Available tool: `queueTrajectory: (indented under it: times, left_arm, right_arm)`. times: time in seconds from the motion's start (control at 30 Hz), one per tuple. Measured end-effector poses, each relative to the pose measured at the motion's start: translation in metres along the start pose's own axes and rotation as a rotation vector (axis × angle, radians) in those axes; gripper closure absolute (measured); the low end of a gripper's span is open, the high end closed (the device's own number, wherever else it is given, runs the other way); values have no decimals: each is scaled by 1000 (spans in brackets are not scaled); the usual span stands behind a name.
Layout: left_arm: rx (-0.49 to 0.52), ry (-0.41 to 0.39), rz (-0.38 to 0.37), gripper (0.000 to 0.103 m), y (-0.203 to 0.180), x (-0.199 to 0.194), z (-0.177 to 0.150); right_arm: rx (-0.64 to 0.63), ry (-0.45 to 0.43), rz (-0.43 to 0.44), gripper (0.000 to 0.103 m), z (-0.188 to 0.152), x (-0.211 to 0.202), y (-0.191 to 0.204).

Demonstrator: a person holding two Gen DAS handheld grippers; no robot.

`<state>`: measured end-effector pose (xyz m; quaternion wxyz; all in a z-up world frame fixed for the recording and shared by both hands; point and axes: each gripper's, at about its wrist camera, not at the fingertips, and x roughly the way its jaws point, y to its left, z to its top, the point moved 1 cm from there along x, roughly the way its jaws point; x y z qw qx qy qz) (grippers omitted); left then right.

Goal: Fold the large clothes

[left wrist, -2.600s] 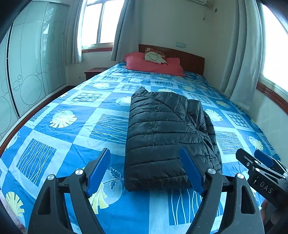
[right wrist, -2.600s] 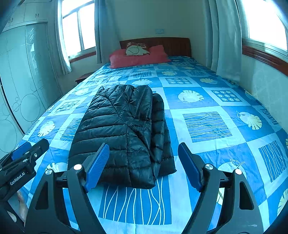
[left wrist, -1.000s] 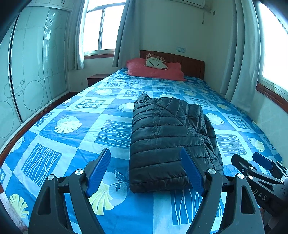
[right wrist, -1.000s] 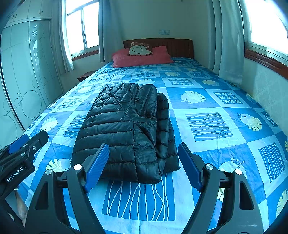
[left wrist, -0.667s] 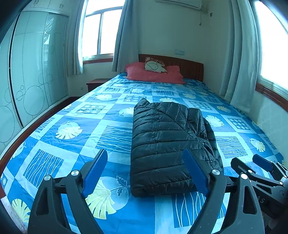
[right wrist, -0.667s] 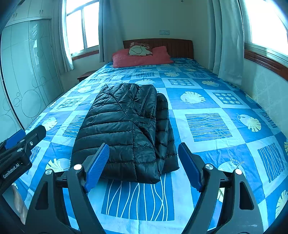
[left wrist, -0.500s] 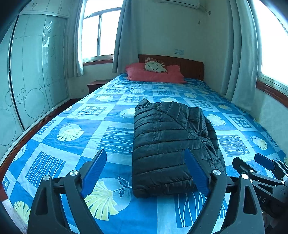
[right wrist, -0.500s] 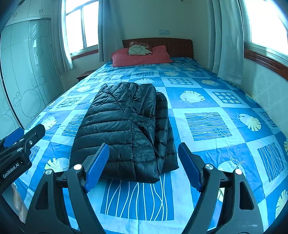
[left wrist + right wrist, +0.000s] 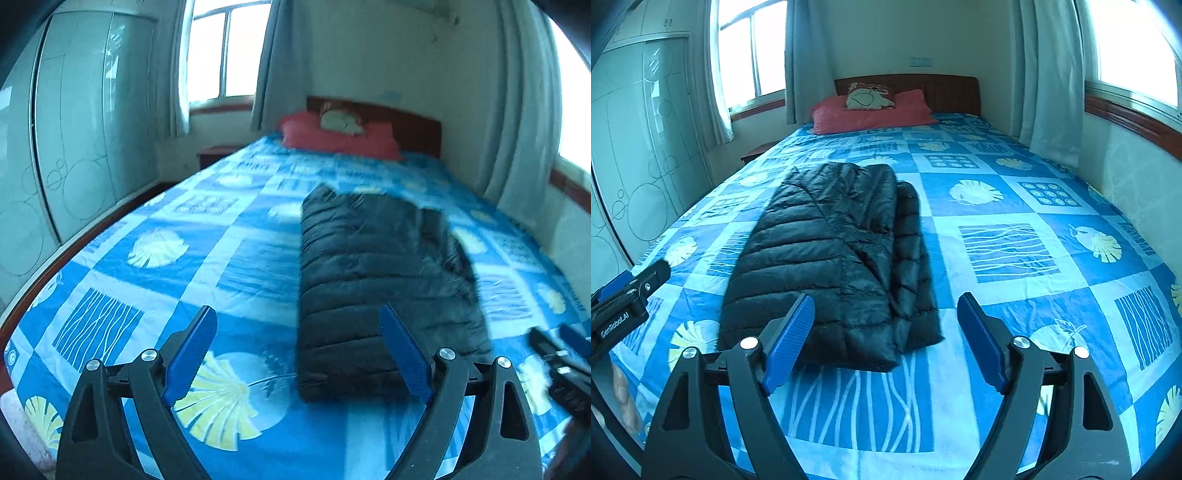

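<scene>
A black quilted puffer jacket lies folded into a long rectangle on the blue patterned bed; it also shows in the right wrist view. My left gripper is open and empty, held above the bed's near end, left of the jacket's near edge. My right gripper is open and empty, above the jacket's near right corner. Each gripper shows at the edge of the other's view: the right one and the left one.
Red pillows and a wooden headboard are at the far end. A wardrobe with glass doors stands on the left, a wall with curtains on the right. A nightstand is beside the bed.
Both grippers have drawn back and lifted a little from the jacket, staying open. The left wrist view has swung and is blurred by motion. The jacket has not moved.
</scene>
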<state>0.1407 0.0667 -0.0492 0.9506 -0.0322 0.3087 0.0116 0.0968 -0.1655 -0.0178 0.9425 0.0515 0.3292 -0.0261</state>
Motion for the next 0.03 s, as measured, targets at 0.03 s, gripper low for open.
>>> queueTrajectory:
  times: [0.03]
  left_arm:
    - [-11,13,11,15,6,7,-1]
  right_arm:
    - [0,0,0,19,0,0,0]
